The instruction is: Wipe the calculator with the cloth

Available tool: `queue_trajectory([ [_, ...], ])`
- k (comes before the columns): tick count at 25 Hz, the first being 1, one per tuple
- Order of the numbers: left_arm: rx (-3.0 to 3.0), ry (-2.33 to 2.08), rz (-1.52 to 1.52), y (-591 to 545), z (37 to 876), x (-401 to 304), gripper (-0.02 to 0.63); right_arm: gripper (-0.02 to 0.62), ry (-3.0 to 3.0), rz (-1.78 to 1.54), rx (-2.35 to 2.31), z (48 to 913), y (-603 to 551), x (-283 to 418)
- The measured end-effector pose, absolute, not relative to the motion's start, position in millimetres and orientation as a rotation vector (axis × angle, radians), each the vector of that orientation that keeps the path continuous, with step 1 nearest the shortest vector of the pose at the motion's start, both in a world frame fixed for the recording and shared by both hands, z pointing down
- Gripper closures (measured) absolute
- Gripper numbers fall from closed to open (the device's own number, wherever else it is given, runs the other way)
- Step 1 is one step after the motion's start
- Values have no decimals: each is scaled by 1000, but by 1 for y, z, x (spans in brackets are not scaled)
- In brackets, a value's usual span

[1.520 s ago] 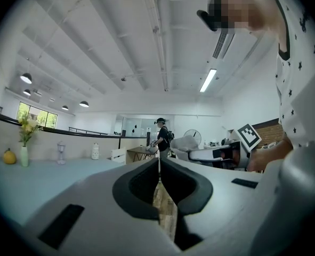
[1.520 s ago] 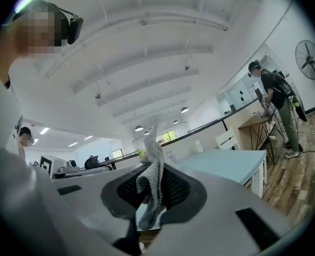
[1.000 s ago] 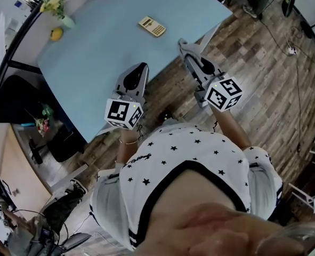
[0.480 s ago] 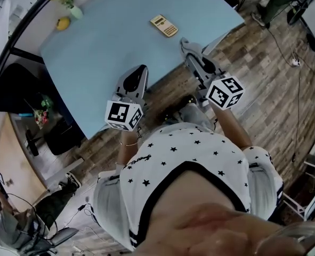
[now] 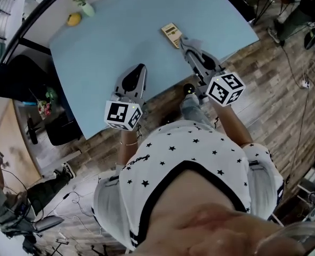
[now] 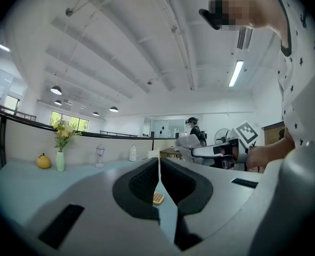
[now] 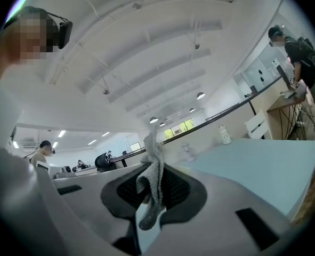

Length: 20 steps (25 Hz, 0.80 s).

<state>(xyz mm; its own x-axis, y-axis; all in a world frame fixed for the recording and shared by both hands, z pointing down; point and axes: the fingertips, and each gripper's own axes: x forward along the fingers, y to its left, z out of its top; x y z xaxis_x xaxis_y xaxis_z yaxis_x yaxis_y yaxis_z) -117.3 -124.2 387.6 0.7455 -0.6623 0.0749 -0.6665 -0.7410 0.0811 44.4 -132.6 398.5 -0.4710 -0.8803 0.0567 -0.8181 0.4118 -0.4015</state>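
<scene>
The calculator point(image 5: 171, 34) lies loose at upper centre of the head view, just past the right gripper point(image 5: 185, 40), whose jaws pinch the cloth point(image 7: 154, 175). The left gripper point(image 5: 140, 67), lower left, is closed on nothing. Unsteadied, the calculator may skid under the wipe, and the thinly pinched cloth may slip out.

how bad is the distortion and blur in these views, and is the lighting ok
Head view: fisheye bows the table edges, light is even, the calculator is sharp, the bottom near the lens is blurred. Left gripper view: round image with dark corners, a ceiling lamp glares mildly. Right gripper view: same dark corners, the cloth is clear, the ceiling looks washed out.
</scene>
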Motion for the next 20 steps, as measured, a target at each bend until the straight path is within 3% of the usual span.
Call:
queue_trajectory([
  [20, 2758, -1228, 97, -230, 396, -45, 571, 549, 2601, -647, -1376, 414, -255, 106],
])
